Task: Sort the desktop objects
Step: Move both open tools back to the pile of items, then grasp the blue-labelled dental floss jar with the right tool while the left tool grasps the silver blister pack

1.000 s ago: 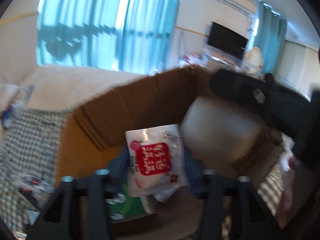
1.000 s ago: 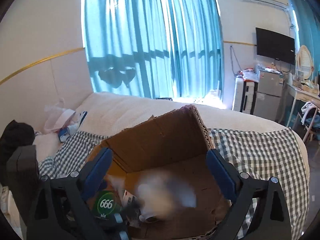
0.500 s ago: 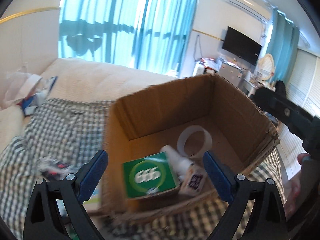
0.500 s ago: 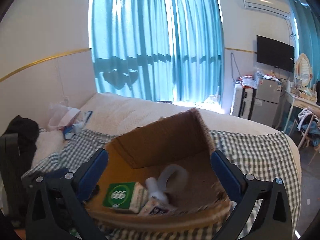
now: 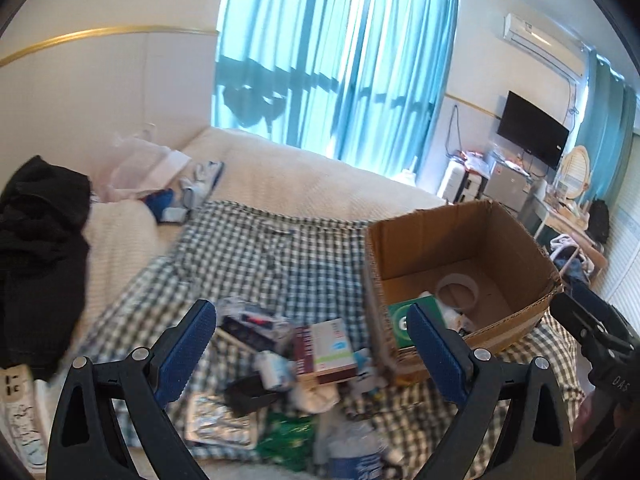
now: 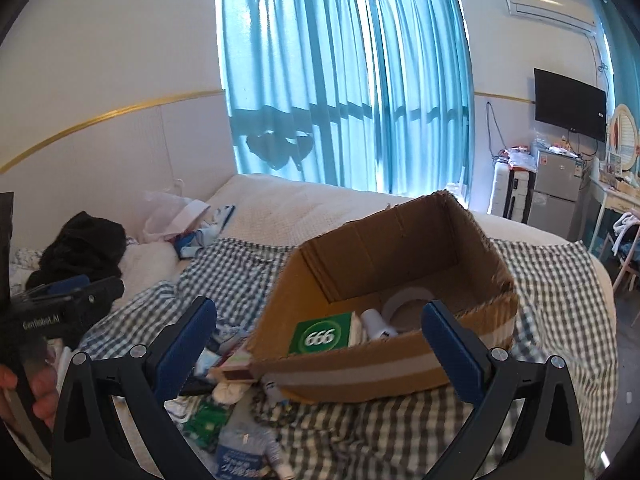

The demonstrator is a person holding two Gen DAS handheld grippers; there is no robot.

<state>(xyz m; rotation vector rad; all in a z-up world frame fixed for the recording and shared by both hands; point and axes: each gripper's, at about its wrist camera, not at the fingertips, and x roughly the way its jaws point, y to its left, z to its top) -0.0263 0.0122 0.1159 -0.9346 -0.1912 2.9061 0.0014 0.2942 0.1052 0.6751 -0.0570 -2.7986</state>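
Checked cloth point(image 5: 280, 248) spread over a pale bed carries everything here, with teal curtains behind. On it, ahead and to the right of the left gripper point(image 5: 314, 346), stands the cardboard box point(image 5: 460, 236), which already holds a green carton point(image 6: 322, 336), a white bottle point(image 6: 376, 323) and a roll of tape point(image 6: 404, 300). Directly ahead of and below that gripper lies the unsorted pile point(image 5: 288, 364): a maroon and white box point(image 5: 326, 350), a foil blister sheet point(image 5: 216, 420), a small white tub and other bits too blurred to name. Both tools are spread wide with nothing between the pads, the right gripper point(image 6: 320, 354) included, so the step in hand looks like the gap between a drop and the next pick (the box is stocked, the pile is not yet cleared). The next move would call for lowering the left gripper onto one item near the top of the heap, probably the maroon and white box, lining the fingers across its narrow sides so neighbours are not dragged along. The left view shows the pile laid out plainly, and the other tool's body at its right edge; the right view looks straight into the box, reads "666" on the carton, and catches only the pile's near fringe to the lower left of its fingers.
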